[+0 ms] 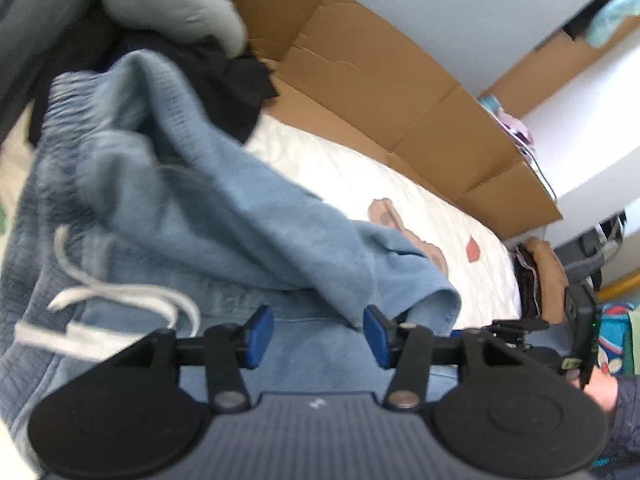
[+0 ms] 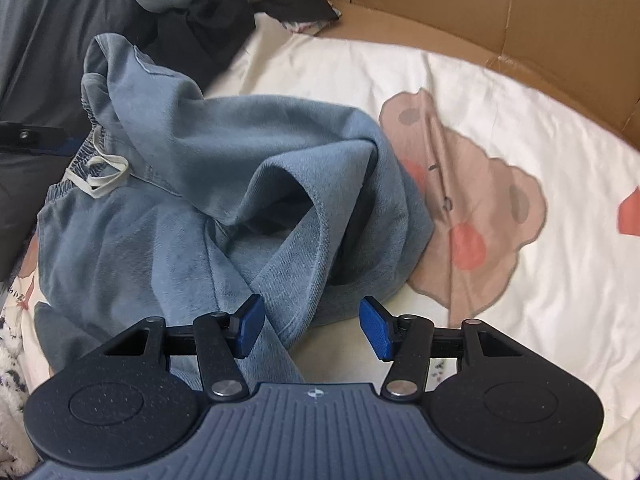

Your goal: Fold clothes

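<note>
Your left gripper (image 1: 318,330) and right gripper (image 2: 312,326) both gape empty over crumpled, fleecy blue shorts (image 2: 208,184); the waistband is blurred upper left.

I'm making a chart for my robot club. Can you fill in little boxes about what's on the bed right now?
garment: blue shorts, crumpled, not yet folded
drawstring: white drawstring at the waistband
surface: bedsheet, white with a bear print
left gripper: open, over the shorts
right gripper: open, a hem edge between its fingers
behind: cardboard along the bed edge
nearby: dark clothes piled at the far left
</note>
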